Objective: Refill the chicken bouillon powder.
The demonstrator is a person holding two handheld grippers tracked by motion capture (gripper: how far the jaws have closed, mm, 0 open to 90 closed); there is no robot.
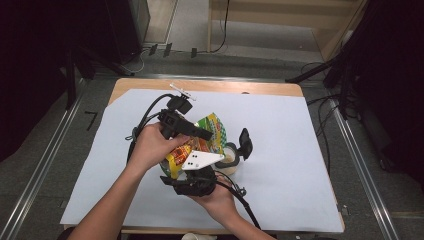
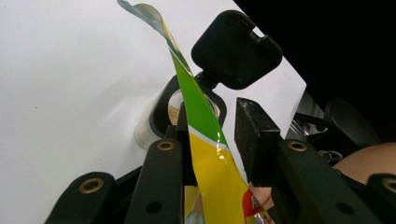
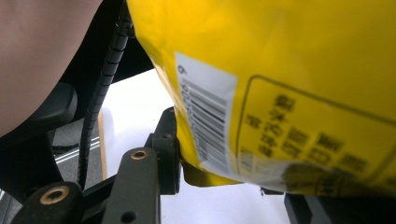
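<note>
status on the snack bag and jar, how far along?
Done: the jar stands on the white sheet with its black flip lid open, and some beige contents already show inside. In hand: both grippers hold the yellow-green bag tilted over the jar, left gripper on its edge, right gripper at its lower end. Left: likely finishing the pour, then closing the lid.

Wooden worktop [image 1: 270, 89] under white sheet [image 1: 300, 165]; grey floor [image 1: 50, 150]; metal rails [image 1: 365, 175] both sides; black cables [image 1: 325, 130] at right; wooden frame [image 1: 280, 20] beyond

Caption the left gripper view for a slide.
Left gripper straddles a yellow-green snack bag above an open flip-lid jar.
</note>
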